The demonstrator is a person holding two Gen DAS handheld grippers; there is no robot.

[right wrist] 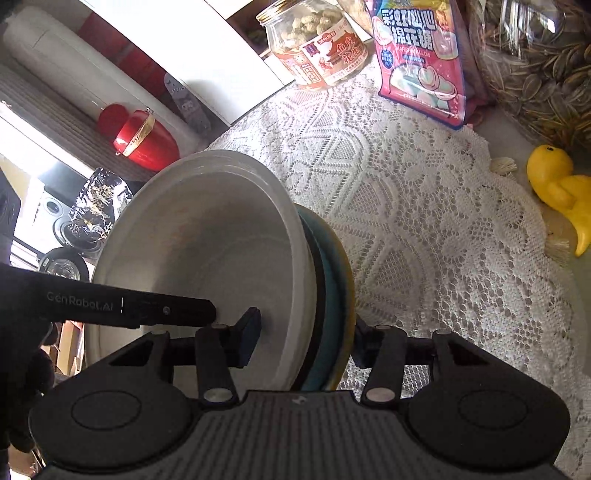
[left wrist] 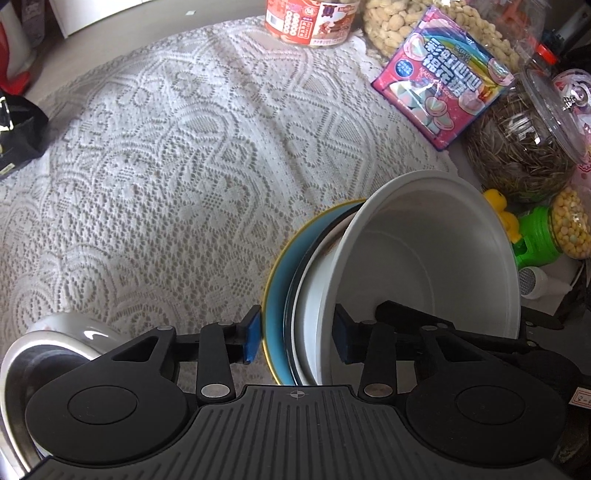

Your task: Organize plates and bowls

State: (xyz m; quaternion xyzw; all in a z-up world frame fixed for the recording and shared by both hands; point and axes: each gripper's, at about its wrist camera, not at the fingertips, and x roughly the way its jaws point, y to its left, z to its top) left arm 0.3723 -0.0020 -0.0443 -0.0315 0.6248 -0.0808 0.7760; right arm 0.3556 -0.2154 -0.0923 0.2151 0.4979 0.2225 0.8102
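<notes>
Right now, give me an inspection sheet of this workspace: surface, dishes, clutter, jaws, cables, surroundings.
Surface: white lace tablecloth.
Job's things: white bowl nested in a dark-rimmed white dish and a blue plate, held on edge; steel bowl at lower left.
Clutter: peanut jar, marshmallow bag, sunflower seed jar, yellow duck.
Grippers: left gripper and right gripper jaws both clamp the stack.
Cables: nothing seen.
Surroundings: red container beyond the table.

Steel bowl [left wrist: 44, 354] part hidden, peanut jar [left wrist: 310, 22] cropped
</notes>
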